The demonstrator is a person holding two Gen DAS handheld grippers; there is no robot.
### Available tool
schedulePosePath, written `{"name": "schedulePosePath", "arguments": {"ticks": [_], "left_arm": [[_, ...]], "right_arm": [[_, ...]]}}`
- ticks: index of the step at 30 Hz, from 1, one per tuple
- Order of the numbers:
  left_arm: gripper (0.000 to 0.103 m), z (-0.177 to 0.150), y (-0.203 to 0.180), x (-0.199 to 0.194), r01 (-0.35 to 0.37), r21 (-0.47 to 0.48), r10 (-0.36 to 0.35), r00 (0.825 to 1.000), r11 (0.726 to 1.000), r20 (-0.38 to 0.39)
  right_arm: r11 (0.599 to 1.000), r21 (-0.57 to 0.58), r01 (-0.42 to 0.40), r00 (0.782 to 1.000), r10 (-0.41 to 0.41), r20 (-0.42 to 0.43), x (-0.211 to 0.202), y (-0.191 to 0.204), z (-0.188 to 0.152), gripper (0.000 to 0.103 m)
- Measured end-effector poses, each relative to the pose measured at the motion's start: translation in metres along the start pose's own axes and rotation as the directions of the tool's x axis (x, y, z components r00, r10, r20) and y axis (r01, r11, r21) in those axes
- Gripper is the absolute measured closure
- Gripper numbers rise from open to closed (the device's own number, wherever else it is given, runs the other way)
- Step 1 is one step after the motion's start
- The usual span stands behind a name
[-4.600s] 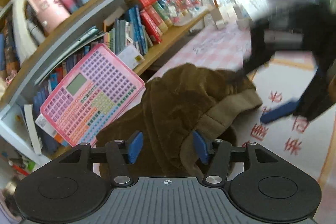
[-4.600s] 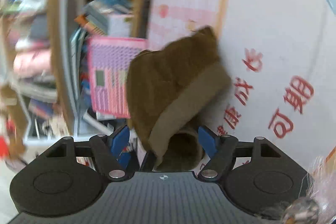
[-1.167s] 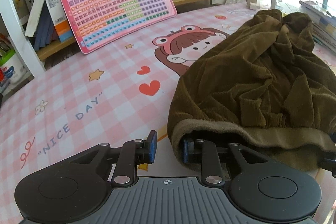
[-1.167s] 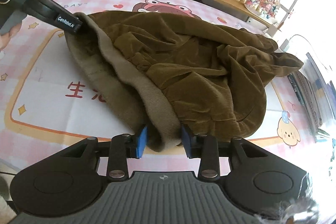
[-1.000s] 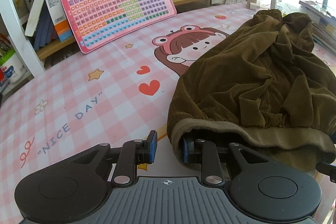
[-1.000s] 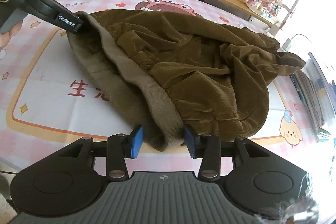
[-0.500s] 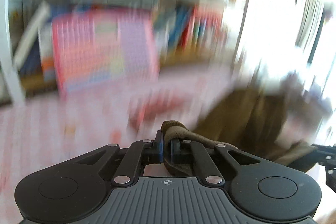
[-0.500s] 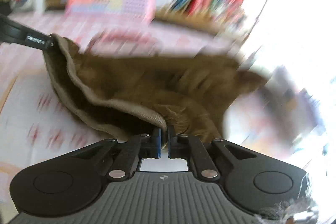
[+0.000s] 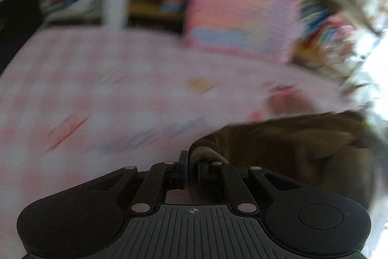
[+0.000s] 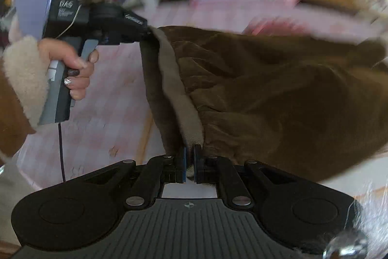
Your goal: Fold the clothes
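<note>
Both claws, which a second ago sat open around the waistband on the surface, are now clamped on it, and the garment is lifted and stretched between them.

Brown corduroy garment [image 10: 278,89]: hangs in the air above the surface, its ribbed tan waistband [image 10: 179,94] running taut from one claw to the other; the bulk of the cloth droops to the right. In the left wrist view only a fold of it [image 9: 291,149] shows, low right, blurred.

Right claw [image 10: 190,164]: fingers nearly together, waistband pinched between the blue pads.

Left claw [image 9: 191,168]: fingers nearly together, a loop of the waistband bulging above the pads. In the right wrist view this same claw [image 10: 146,34] grips the far end of the band, held by the person's left hand [image 10: 75,69] in a fleecy cuff.

Surface [image 9: 97,89]: pink checked cover with faint print, smeared by motion.

Behind: pink keyboard-style toy [image 9: 240,21] leaning at the bookshelf [image 9: 150,9], books beside it; details too blurred to read.
</note>
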State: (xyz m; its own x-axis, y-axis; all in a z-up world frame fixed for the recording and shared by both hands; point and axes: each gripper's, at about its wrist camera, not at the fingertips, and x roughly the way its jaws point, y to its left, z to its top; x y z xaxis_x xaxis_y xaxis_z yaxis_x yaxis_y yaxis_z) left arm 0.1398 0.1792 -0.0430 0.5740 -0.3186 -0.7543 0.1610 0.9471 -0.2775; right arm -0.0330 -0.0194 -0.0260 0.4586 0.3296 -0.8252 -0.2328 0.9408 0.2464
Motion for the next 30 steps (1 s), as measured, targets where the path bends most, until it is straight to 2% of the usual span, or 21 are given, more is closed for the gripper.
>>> {"name": "schedulePosePath", "arguments": {"ticks": [1, 3, 5, 7, 11, 14, 16, 18, 19, 22, 25, 28, 30], "left_arm": [[0.084, -0.003, 0.006, -0.002, -0.021, -0.017, 0.021, 1.0, 1.0, -0.002], [0.06, -0.008, 0.017, -0.013, -0.055, -0.031, 0.055, 0.998, 0.998, 0.008], [0.051, -0.015, 0.029, -0.031, -0.092, -0.028, 0.093, 0.995, 0.995, 0.037], [0.05, -0.025, 0.045, -0.054, -0.113, -0.044, 0.116, 0.991, 0.993, 0.072], [0.05, -0.043, 0.078, -0.089, -0.058, -0.169, 0.083, 0.987, 0.984, 0.141], [0.05, -0.054, 0.081, -0.104, -0.029, -0.217, 0.068, 0.982, 0.976, 0.176], [0.05, -0.056, 0.079, -0.107, -0.017, -0.21, 0.056, 0.982, 0.978, 0.183], [0.05, -0.056, 0.076, -0.105, -0.001, -0.198, 0.038, 0.983, 0.98, 0.179], [0.05, -0.055, 0.074, -0.102, 0.005, -0.196, 0.031, 0.984, 0.981, 0.177], [0.051, -0.053, 0.067, -0.087, 0.033, -0.199, 0.002, 0.985, 0.979, 0.17], [0.055, -0.048, 0.051, -0.062, 0.028, -0.169, -0.001, 0.988, 0.985, 0.155], [0.055, -0.04, 0.037, -0.037, 0.013, -0.123, 0.005, 0.99, 0.992, 0.141], [0.055, -0.034, 0.03, -0.023, -0.027, -0.104, 0.041, 0.99, 0.994, 0.136]], "right_arm": [[1.0, -0.009, -0.016, 0.999, 0.016, -0.033, 0.01, 0.005, 0.002, 0.098], [0.999, -0.01, -0.041, 0.998, 0.04, -0.057, 0.018, 0.01, 0.004, 0.098], [0.998, 0.012, -0.061, 0.996, 0.062, -0.065, 0.024, 0.011, 0.009, 0.097], [0.996, 0.037, -0.084, 0.994, 0.086, -0.07, 0.03, 0.013, 0.015, 0.097], [0.983, 0.104, -0.149, 0.986, 0.156, -0.059, 0.042, 0.031, 0.025, 0.097], [0.974, 0.096, -0.203, 0.979, 0.201, 0.026, 0.047, 0.049, 0.044, 0.097], [0.971, 0.064, -0.232, 0.972, 0.228, 0.065, 0.05, 0.061, 0.056, 0.095], [0.968, 0.016, -0.252, 0.967, 0.251, 0.039, 0.056, 0.07, 0.059, 0.084], [0.962, 0.016, -0.273, 0.962, 0.273, -0.004, 0.058, 0.07, 0.058, 0.065], [0.951, 0.035, -0.307, 0.951, 0.308, -0.011, 0.043, 0.057, 0.042, 0.062], [0.956, 0.074, -0.285, 0.959, 0.285, 0.017, 0.016, 0.031, 0.024, 0.062], [0.962, 0.187, -0.198, 0.979, 0.186, 0.078, -0.015, -0.01, 0.009, 0.062], [0.947, 0.29, -0.139, 0.987, 0.109, 0.117, -0.034, -0.039, -0.008, 0.062]]}}
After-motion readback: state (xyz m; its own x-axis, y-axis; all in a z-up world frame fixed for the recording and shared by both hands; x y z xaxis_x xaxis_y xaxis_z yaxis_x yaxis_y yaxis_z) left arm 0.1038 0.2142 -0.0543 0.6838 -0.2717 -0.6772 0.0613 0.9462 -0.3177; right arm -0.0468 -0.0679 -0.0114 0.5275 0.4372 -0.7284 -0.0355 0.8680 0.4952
